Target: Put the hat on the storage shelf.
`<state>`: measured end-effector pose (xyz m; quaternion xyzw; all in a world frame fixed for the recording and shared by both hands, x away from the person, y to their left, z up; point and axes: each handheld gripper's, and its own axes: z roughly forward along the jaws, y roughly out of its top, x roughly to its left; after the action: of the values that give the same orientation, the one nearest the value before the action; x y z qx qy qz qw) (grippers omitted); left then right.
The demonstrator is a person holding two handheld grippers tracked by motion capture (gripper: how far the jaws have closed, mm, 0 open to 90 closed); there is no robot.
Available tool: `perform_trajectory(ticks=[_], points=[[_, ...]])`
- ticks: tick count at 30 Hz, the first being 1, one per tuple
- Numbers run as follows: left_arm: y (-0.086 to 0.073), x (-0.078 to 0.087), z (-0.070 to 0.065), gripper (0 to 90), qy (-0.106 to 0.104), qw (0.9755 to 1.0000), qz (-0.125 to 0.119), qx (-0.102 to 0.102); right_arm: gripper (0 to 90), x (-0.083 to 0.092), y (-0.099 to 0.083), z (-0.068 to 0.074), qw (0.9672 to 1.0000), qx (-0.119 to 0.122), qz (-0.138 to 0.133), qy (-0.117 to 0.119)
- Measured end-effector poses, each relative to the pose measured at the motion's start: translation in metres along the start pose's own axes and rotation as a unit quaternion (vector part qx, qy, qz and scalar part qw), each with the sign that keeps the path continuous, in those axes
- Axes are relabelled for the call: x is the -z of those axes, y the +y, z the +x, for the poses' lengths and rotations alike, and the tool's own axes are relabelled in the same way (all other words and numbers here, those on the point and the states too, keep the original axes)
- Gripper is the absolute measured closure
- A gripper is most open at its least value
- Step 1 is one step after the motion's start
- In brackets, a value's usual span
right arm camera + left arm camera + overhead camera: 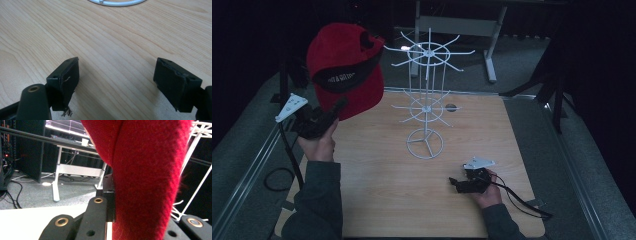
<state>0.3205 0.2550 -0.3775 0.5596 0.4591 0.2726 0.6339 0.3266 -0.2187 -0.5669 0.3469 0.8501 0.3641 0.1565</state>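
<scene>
A red cap (344, 70) with a black inner band is held up at the left of the high view, above the table's left edge. My left gripper (337, 107) is shut on its brim; the red fabric (147, 182) rises between the black jaws in the left gripper view. A white wire display stand (427, 95) with two tiers of hooks stands at the middle of the wooden table (377, 200), just right of the cap. My right gripper (455, 184) rests low at the table's front right, open, with bare wood between its pads (66, 80).
The stand's round white base (116, 2) lies just ahead of the right gripper. A cable (522, 200) trails from the right gripper toward the table's right edge. Grey carpet and a white desk frame (489, 45) lie beyond the table.
</scene>
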Motion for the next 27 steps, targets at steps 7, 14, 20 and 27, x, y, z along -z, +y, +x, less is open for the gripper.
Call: perform_trajectory(ticks=[7, 14, 20, 27], points=[[0.003, -0.001, -0.001, 84.6, -0.007, 1.0000, -0.002, 0.000, 20.5, 0.000, 0.000, 0.000, 1.0000, 0.000, 0.000, 0.000], [0.008, -0.002, -0.006, 84.5, -0.017, 0.9998, -0.008, -0.001, 20.4, 0.000, 0.000, 0.000, 1.0000, 0.000, 0.000, 0.000], [0.010, -0.004, -0.009, 84.5, -0.020, 0.9998, -0.010, -0.002, 20.5, 0.000, 0.000, 0.000, 1.0000, -0.001, 0.000, 0.000], [0.012, -0.003, -0.015, 84.5, -0.031, 0.9994, -0.014, -0.006, 20.4, 0.000, 0.000, 0.000, 1.0000, -0.001, 0.000, 0.000]])
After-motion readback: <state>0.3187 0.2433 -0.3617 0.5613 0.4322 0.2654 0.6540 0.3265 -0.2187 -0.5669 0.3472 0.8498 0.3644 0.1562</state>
